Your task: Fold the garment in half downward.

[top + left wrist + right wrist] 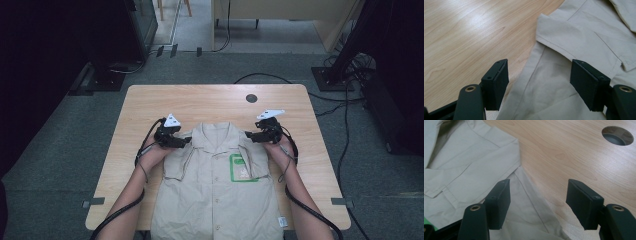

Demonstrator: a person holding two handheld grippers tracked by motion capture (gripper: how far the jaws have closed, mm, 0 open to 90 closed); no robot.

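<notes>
Beige shirt [215, 185] spread flat, buttoned, at counter [150, 107] centre toward 6 o'clock. Left hand-held gripper [186, 141] at 10 o'clock shoulder, right hand-held gripper [248, 135] at 2 o'clock shoulder, both with jaws apart, straddling fabric edges unclamped. Likely risk: pinching one layer only, bunching cloth.

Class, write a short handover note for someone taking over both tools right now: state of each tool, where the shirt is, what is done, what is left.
Left tool: open, at the shirt's left shoulder; jaws straddle the shoulder edge, not pressing it.
Right tool: open, at the right shoulder; jaws straddle that edge, nothing gripped.
Shirt: flat on the table, buttoned front up, collar away from the person, hem at the near edge.
Done: both tools lined up at the shoulders.
Left: probably close on both shoulders, then lift or fold.
</notes>
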